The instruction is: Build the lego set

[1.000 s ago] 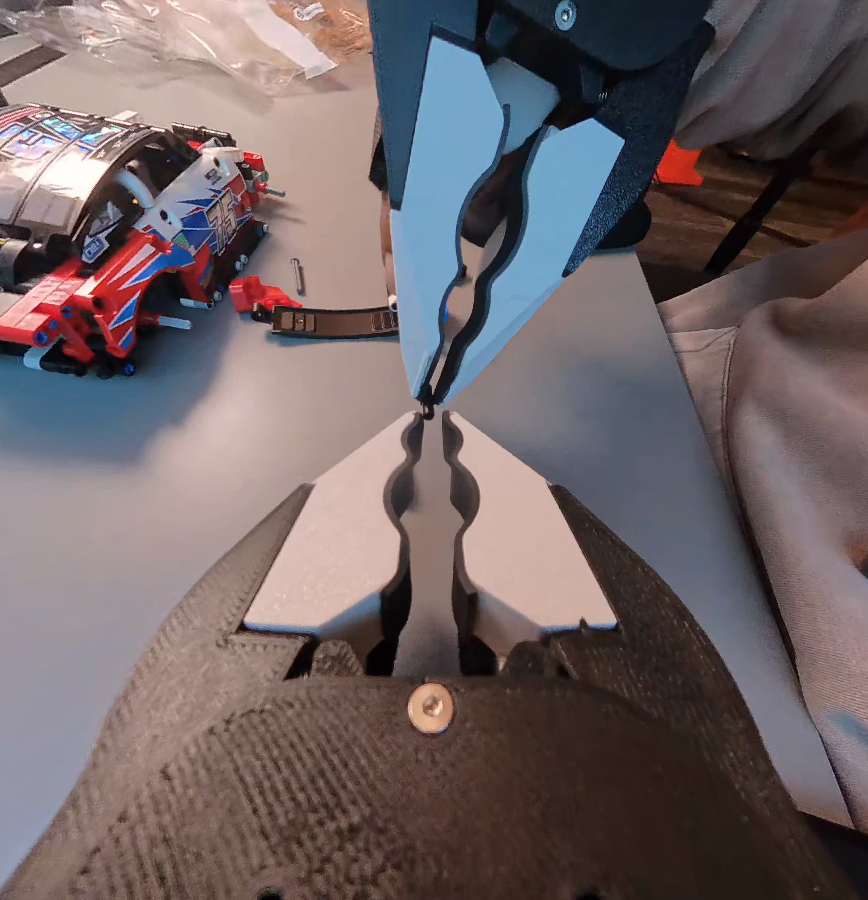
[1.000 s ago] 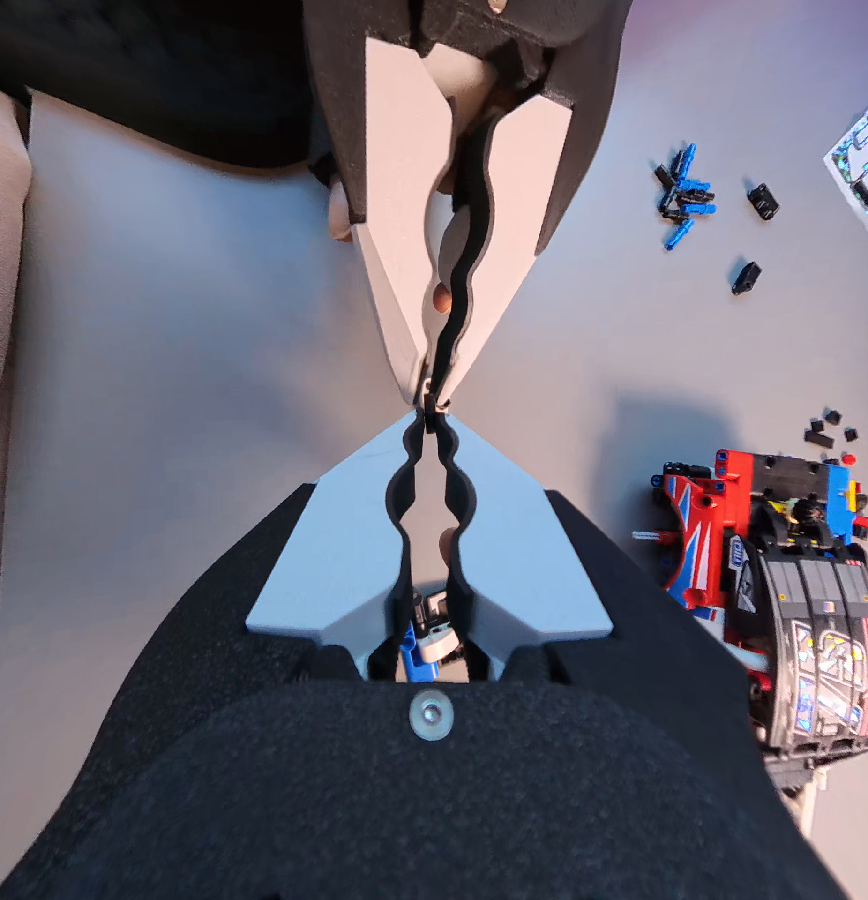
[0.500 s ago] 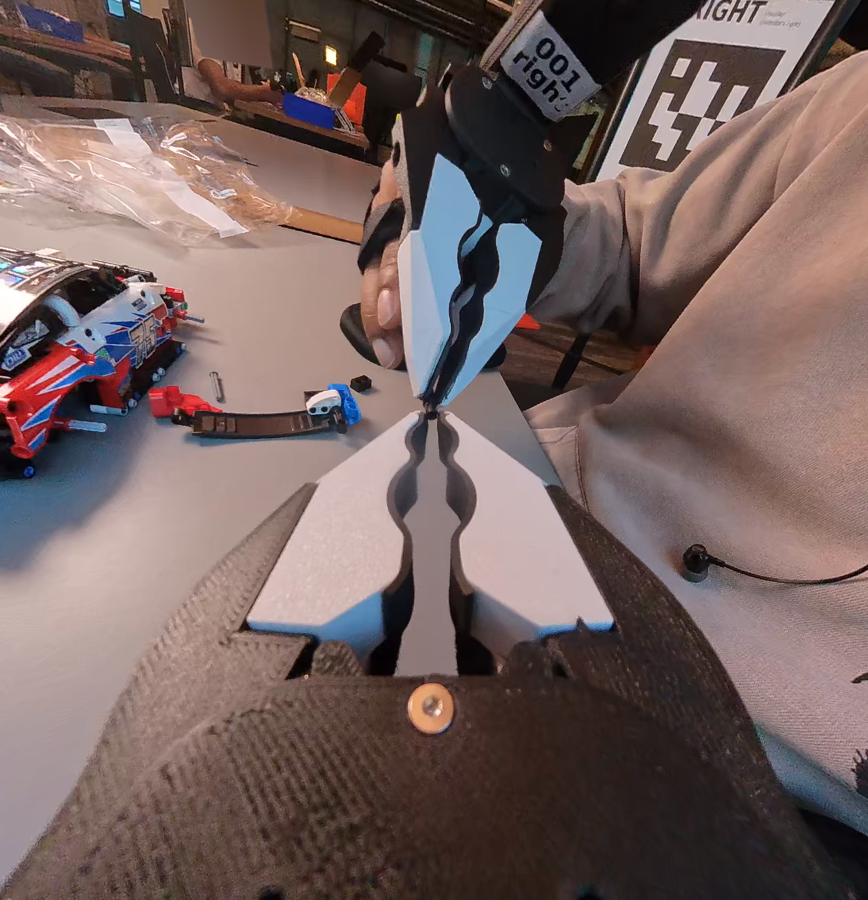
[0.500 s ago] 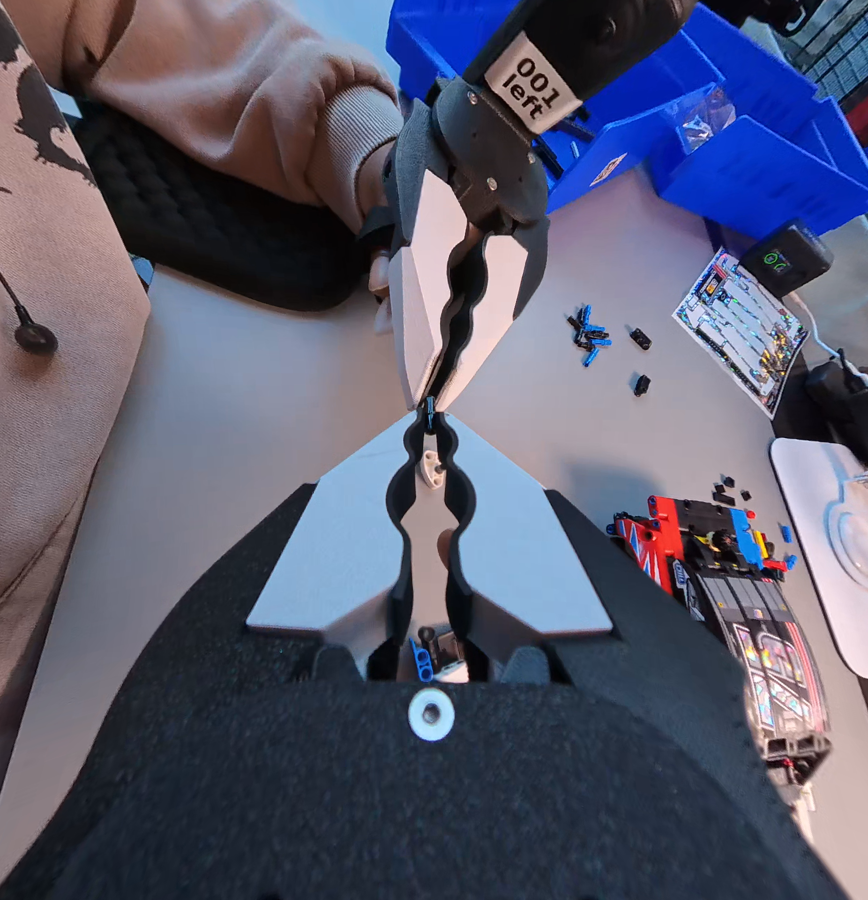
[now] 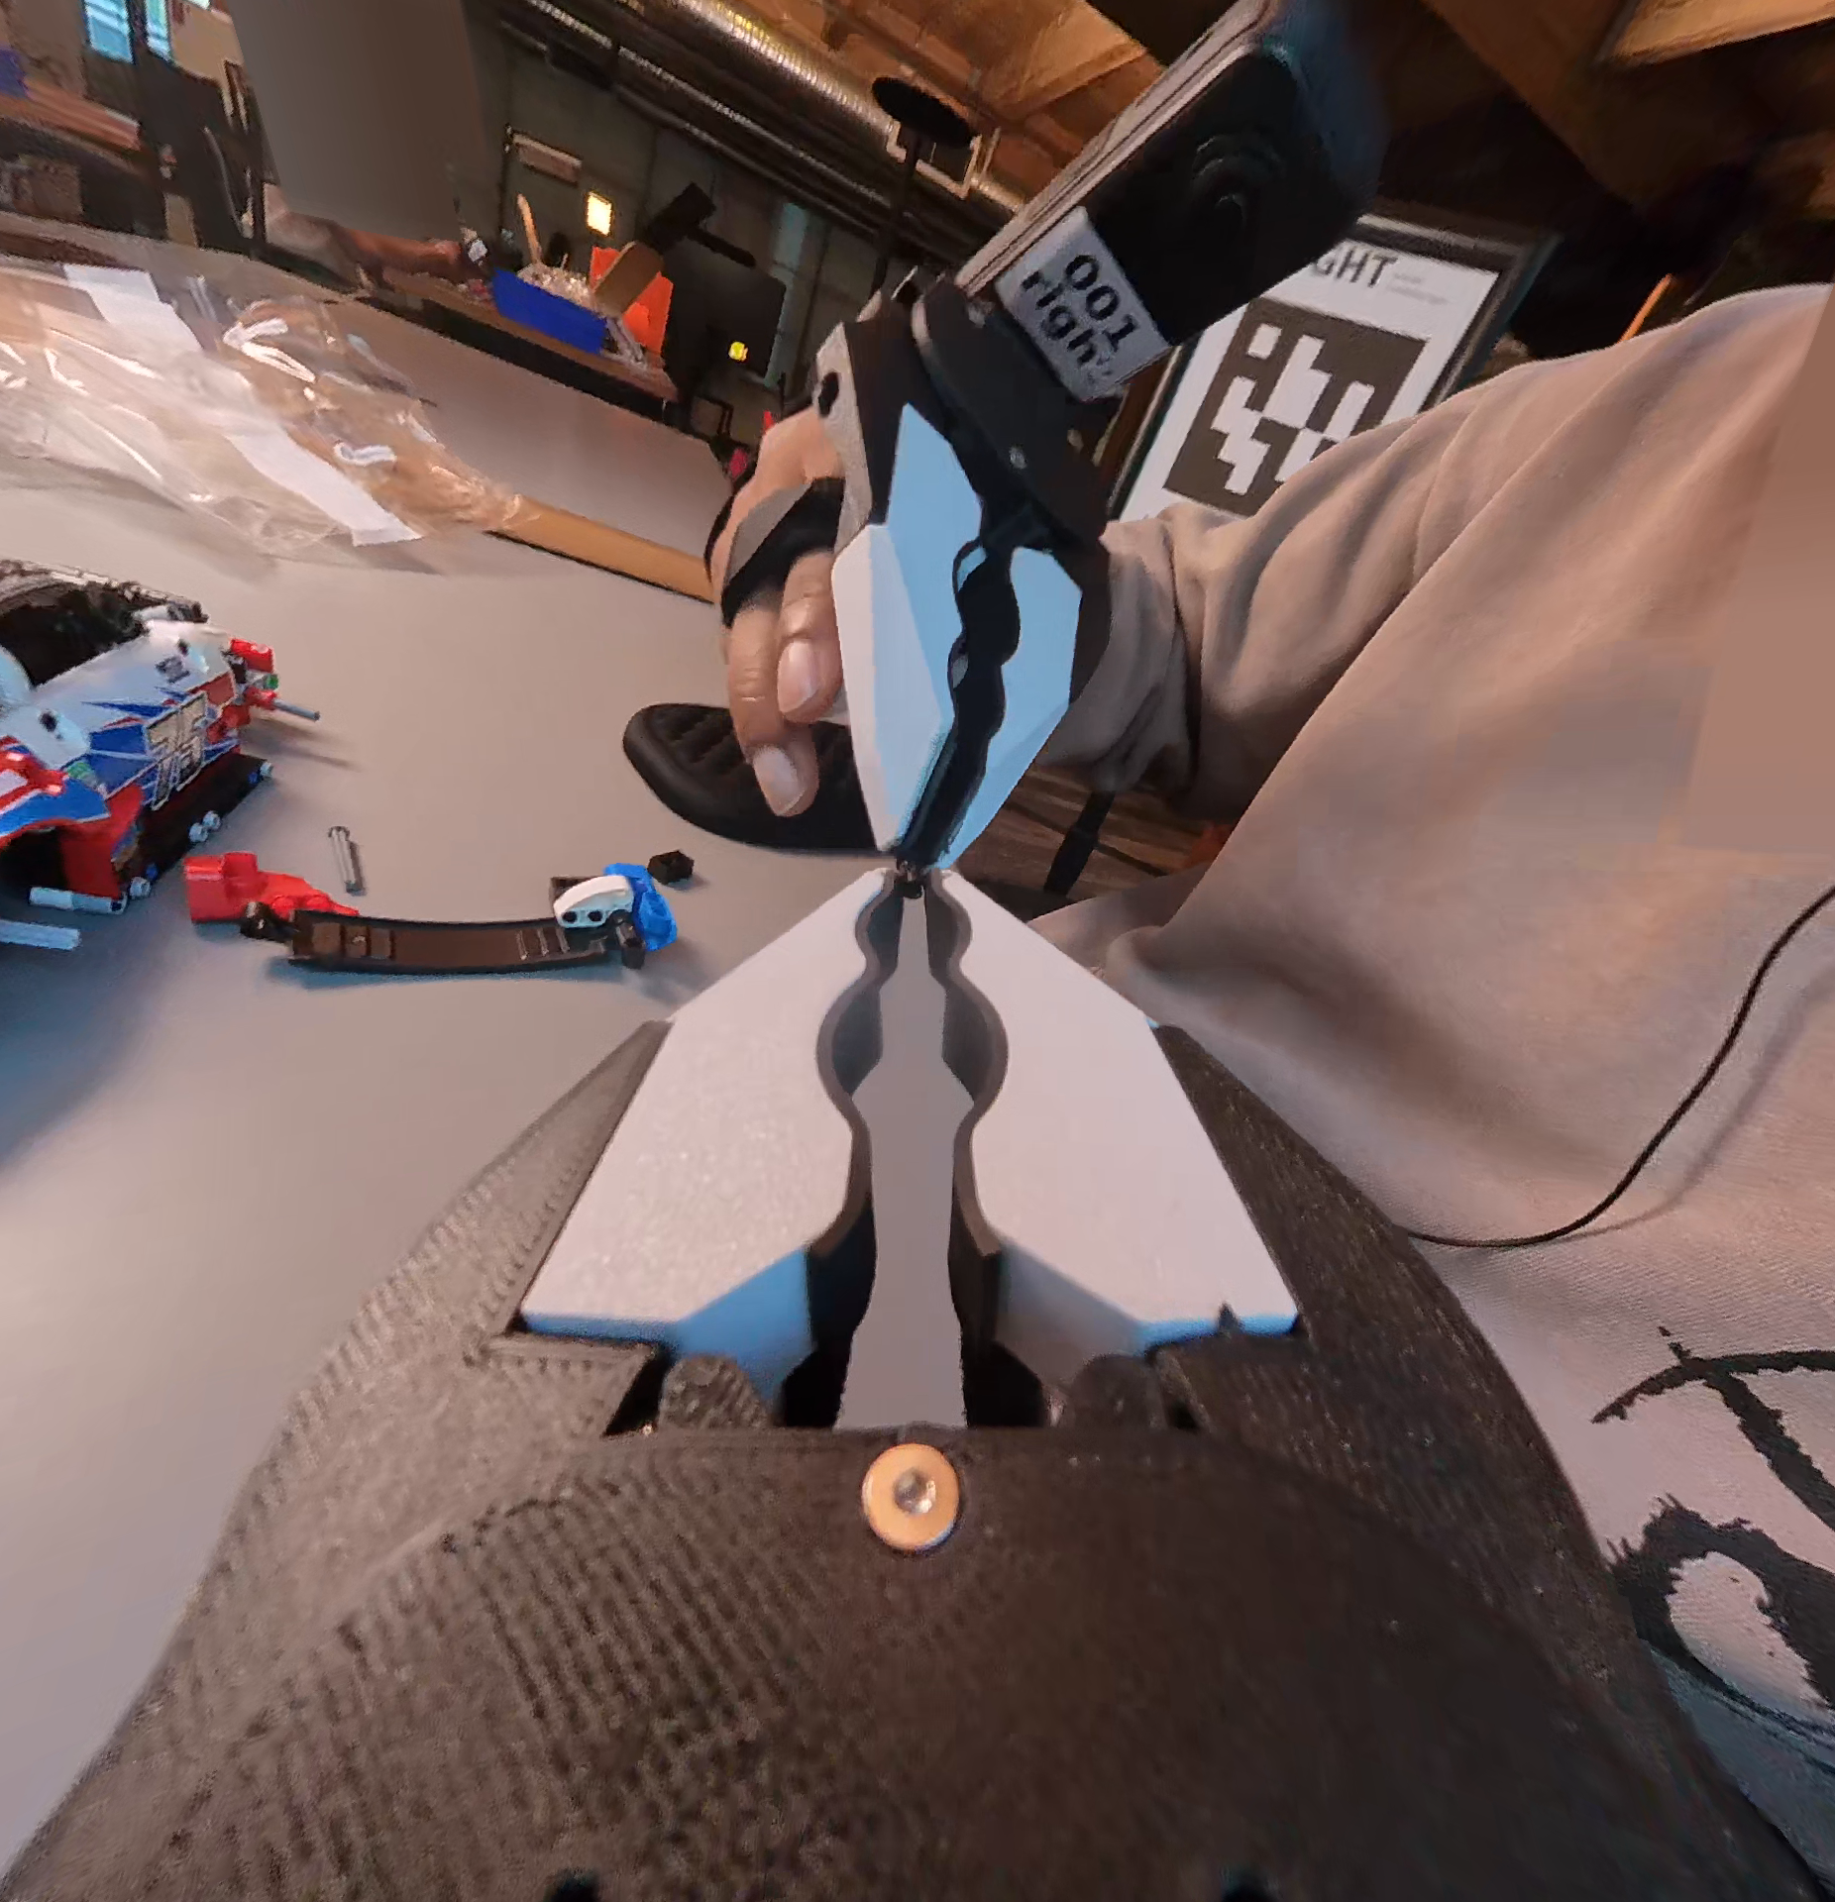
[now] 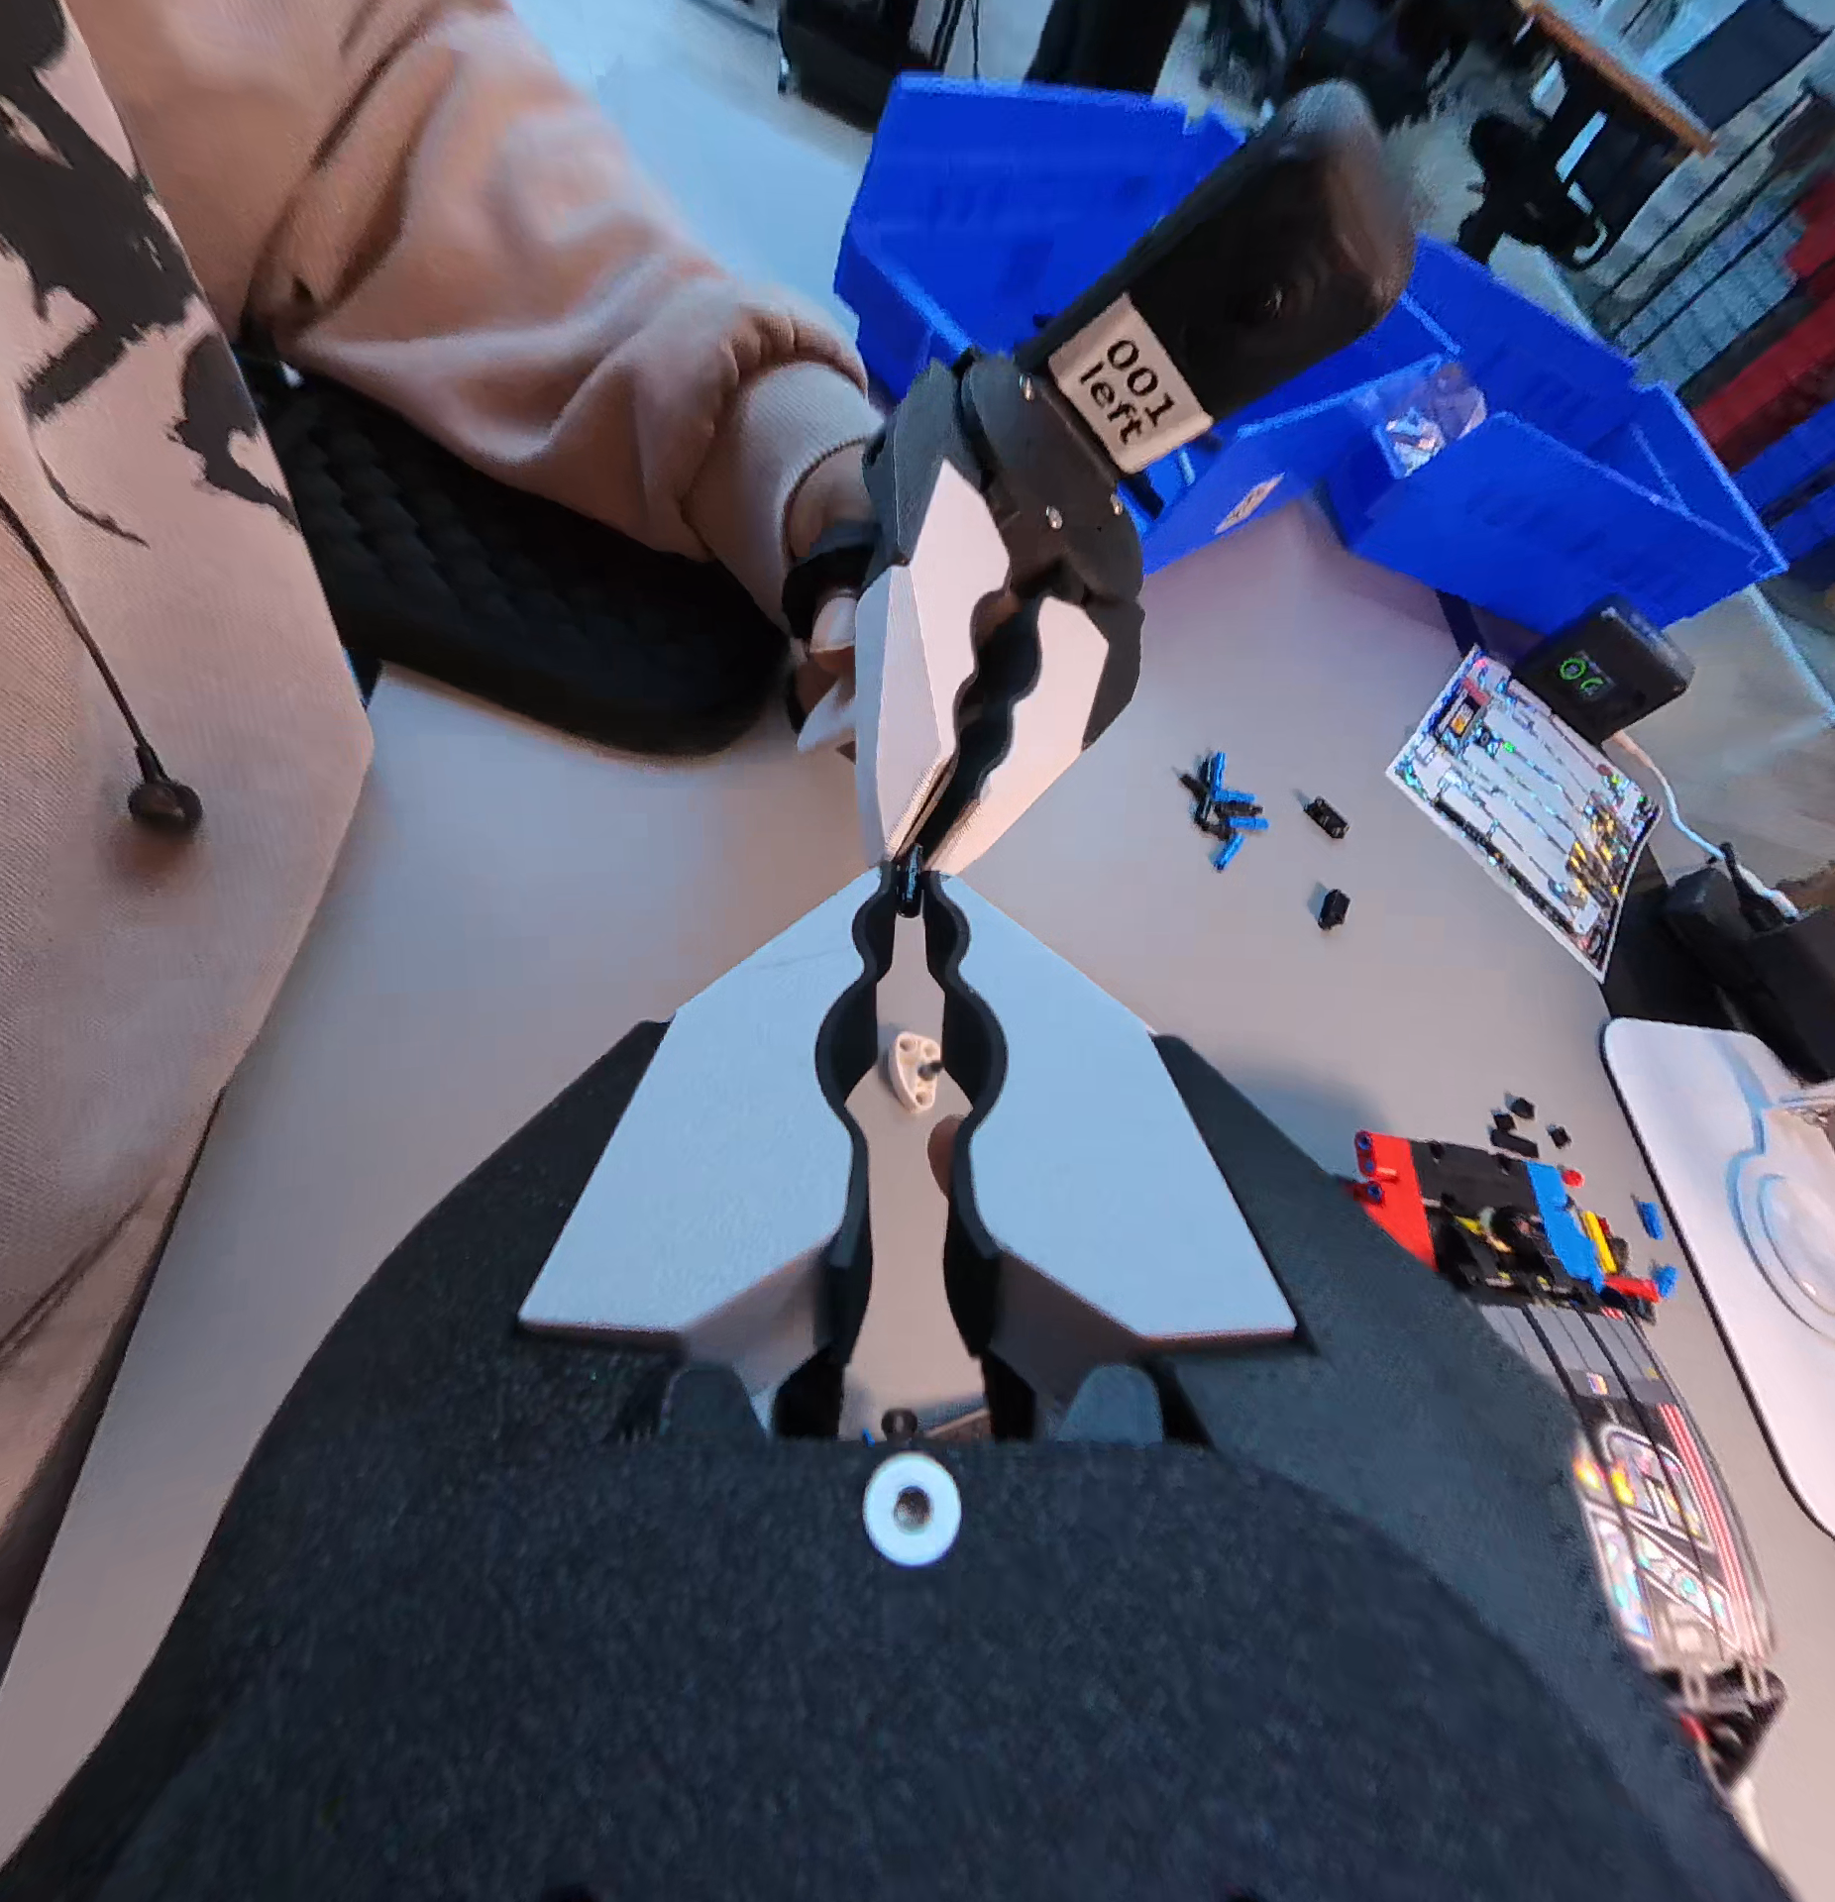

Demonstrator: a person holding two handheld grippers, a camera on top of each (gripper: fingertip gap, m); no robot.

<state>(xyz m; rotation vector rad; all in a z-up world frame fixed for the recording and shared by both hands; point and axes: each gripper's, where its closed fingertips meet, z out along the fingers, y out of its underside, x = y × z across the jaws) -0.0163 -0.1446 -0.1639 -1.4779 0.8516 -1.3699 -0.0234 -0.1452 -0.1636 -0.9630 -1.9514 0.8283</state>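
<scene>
Tip to tip above the grey worktop [image 5: 399,1184]: the left claw [image 5: 909,887] and right claw [image 6: 907,891] meet at a small black pin [image 6: 906,887]. Right claw pinches the pin, its tips nearly together; left claw is also almost closed, but whether it grips the pin cannot be told. A white connector piece [image 6: 913,1070] lies on the worktop beneath. Well to the side sit a curved black beam [image 5: 450,939] and the red, white and blue lego car [image 5: 100,751].
</scene>
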